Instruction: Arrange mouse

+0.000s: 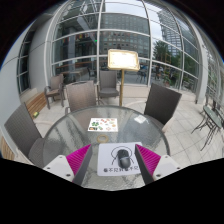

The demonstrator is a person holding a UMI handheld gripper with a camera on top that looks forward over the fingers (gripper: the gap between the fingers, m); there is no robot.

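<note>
Mouse (122, 157): from my feed it shows as a dark rounded shape on a white sheet (121, 161) that lies on the round glass table (70, 135), and it sits between my two fingers, just ahead of their tips. I cannot say for certain whether it is the device itself or a printed outline on the sheet; a line of small dark characters runs under it, too small for me to read.

My gripper (114, 160) hangs low over the near rim of the table, pointing forward across the top and tilted slightly down. Its fingers stand wide apart, one magenta pad (82, 159) on the left and the other on the right, with the sheet spanning most of the space between them. Neither pad touches the dark shape; I see white sheet on both sides of it.

Farther across the glass lies a small card with coloured marks (102, 125), well beyond the fingertips, and a smaller pale item (141, 120) rests to its right. Nothing lies between the fingers and the sheet.

Dark chairs ring the table: one at the left (22, 127), one at the far side (81, 96) and one at the right (160, 102). Beyond them stands a pale sign on a post (124, 60), and behind it rises a tall glazed facade (100, 30) with pale frames. More seating shows at the far right, too small for me to tell apart.
</note>
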